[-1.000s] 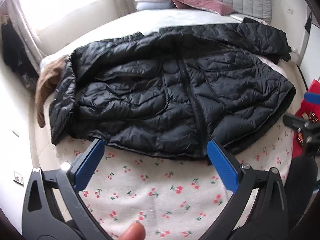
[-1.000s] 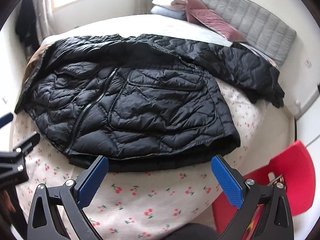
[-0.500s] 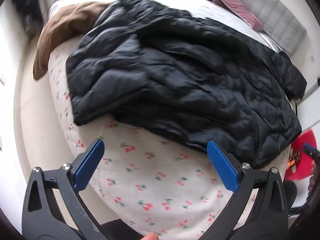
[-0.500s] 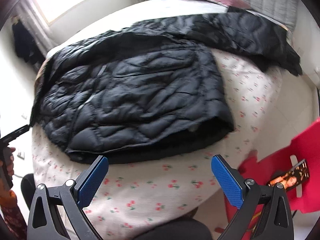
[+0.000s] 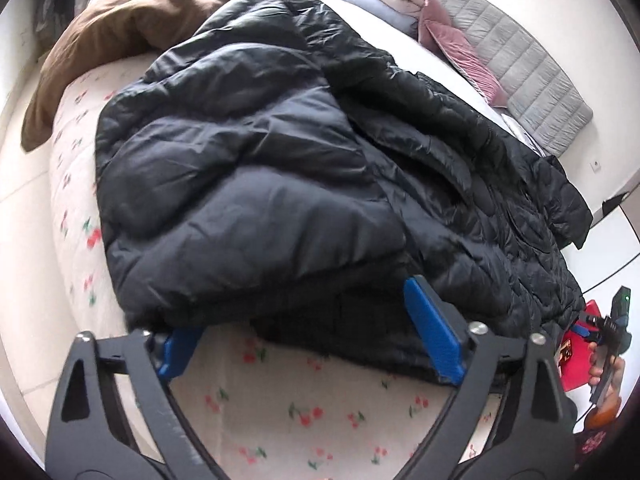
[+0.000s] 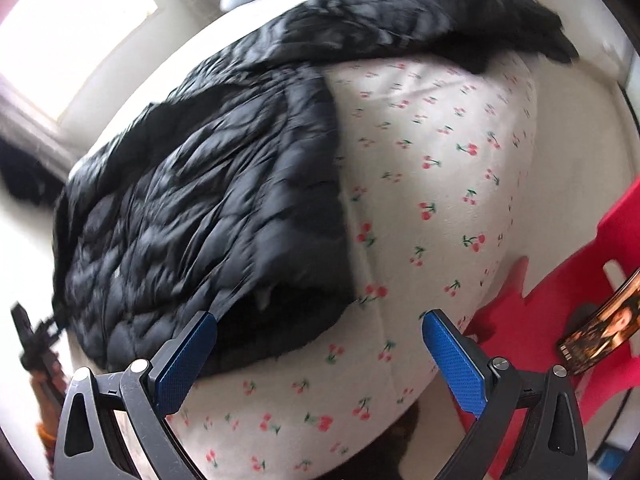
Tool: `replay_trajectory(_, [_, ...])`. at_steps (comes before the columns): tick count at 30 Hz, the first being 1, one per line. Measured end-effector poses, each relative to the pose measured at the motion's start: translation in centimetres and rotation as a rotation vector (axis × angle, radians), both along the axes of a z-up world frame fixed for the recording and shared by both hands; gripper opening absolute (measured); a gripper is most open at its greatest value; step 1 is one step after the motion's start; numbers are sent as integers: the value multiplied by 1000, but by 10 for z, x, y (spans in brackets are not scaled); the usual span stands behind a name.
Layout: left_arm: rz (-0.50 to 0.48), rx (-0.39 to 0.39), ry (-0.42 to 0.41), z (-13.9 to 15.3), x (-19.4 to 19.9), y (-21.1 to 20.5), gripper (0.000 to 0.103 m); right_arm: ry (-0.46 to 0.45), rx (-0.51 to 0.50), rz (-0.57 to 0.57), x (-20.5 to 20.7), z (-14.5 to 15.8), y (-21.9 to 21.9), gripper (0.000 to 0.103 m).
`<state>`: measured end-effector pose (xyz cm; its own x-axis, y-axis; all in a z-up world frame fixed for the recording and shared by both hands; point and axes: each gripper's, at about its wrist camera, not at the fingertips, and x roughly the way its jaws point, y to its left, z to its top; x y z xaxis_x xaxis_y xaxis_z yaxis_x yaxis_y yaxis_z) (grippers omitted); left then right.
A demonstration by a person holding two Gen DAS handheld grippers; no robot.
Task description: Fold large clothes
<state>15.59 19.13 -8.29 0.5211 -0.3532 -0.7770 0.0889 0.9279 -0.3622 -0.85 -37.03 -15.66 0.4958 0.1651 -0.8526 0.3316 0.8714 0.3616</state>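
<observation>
A black puffer jacket [image 5: 300,160] lies spread on the bed's cherry-print sheet [image 5: 300,408], its hem toward me. My left gripper [image 5: 300,308] is low at the hem's left corner. Its jaws are closing, still wide, with the corner between them. The hem covers the tip of its left pad [image 5: 176,354], and the pads do not press the fabric. In the right wrist view, the jacket [image 6: 208,200] is blurred. My right gripper [image 6: 320,320] stands open at the hem's right corner, its left fingertip at the edge of the fabric. A hand holds that gripper [image 5: 612,320] at the left view's far right edge.
A brown garment [image 5: 120,20] lies at the bed's far left corner. Folded bedding and a pink pillow [image 5: 440,28] sit against the grey headboard [image 5: 520,64]. A red chair [image 6: 580,312] carrying a printed card [image 6: 600,328] stands right of the bed. Pale floor [image 5: 24,240] lies left of the bed.
Both grippers have come down and rolled toward the jacket's hem, the left one swinging to the left corner and the right one to the right corner. The left jaws have narrowed a little.
</observation>
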Motion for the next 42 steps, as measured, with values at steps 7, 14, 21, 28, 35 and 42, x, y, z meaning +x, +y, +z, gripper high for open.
replay_trajectory(7, [-26, -104, 36, -5, 19, 0, 32, -42, 248, -85, 17, -23, -20, 103])
replay_trajectory(14, [-76, -61, 69, 7, 5, -18, 15, -70, 378, -79, 27, -31, -11, 103])
replay_trajectory(21, [-141, 43, 60, 19, -13, -30, 15, -59, 391, 13, 23, -29, 7, 103])
replay_trajectory(28, [-158, 92, 68, 12, -8, -34, 32, -114, 408, -57, 24, -21, -18, 103])
replay_trajectory(35, [-133, 73, 82, 5, -10, -31, 18, -142, 525, -159, 31, -45, -40, 83])
replay_trajectory(42, [-173, 140, 33, 28, -18, -40, 14, -151, 611, -190, 25, -50, -42, 10])
